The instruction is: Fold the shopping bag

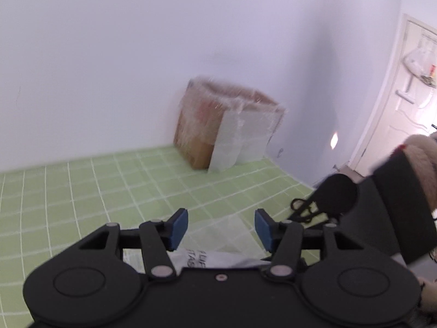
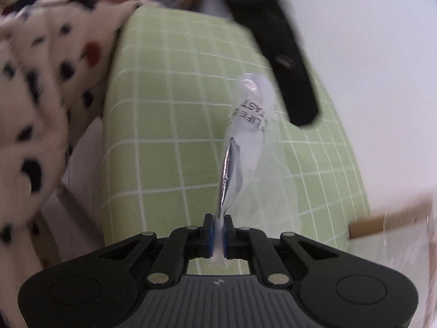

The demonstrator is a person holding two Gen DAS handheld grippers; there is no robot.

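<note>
The shopping bag (image 2: pixel 250 142) is thin clear plastic with black print, twisted into a strip that rises off the green checked tablecloth (image 2: pixel 164 136). My right gripper (image 2: pixel 218 235) is shut on its near end, the film pinched between the blue pads. The far end of the strip reaches a black part of the left gripper (image 2: pixel 289 63). In the left wrist view my left gripper (image 1: pixel 221 228) stands open, blue pads wide apart. The bag (image 1: pixel 218 246) lies below and behind them, not pressed. The right gripper's body (image 1: pixel 338 196) shows at the right.
A cardboard box (image 1: pixel 226 125) wrapped in clear film stands against the white wall at the back of the table. A door (image 1: pixel 404 114) is at far right. A person's spotted fleece sleeve (image 2: pixel 41 87) hangs past the table's left edge. A cardboard piece (image 2: pixel 382 224) sits at right.
</note>
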